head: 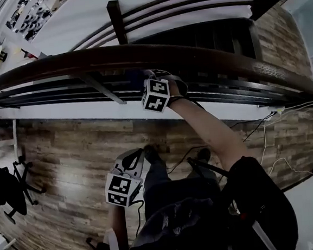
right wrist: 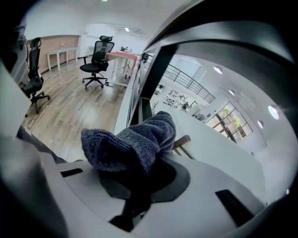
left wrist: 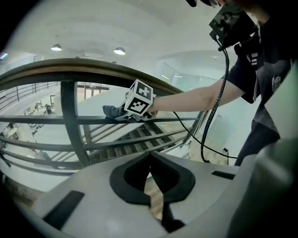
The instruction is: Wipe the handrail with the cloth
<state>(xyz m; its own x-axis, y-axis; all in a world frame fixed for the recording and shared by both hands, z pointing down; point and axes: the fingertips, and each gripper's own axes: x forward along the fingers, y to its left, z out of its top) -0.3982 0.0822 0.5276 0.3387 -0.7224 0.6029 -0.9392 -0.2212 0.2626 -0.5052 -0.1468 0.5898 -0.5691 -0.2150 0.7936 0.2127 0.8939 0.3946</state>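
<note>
Below the handrail, cloth pinched in jaws of right gripper; left gripper, jaws together.

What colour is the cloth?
The cloth is dark blue-grey; it shows best in the right gripper view.

A wood-plank floor runs up to a white ledge, and the dark railing stands along it. On the planks are a black office chair at the left, thin cables trailing at the right, and the person's shoes. A grey cloth rests on one horizontal railing bar.
</note>
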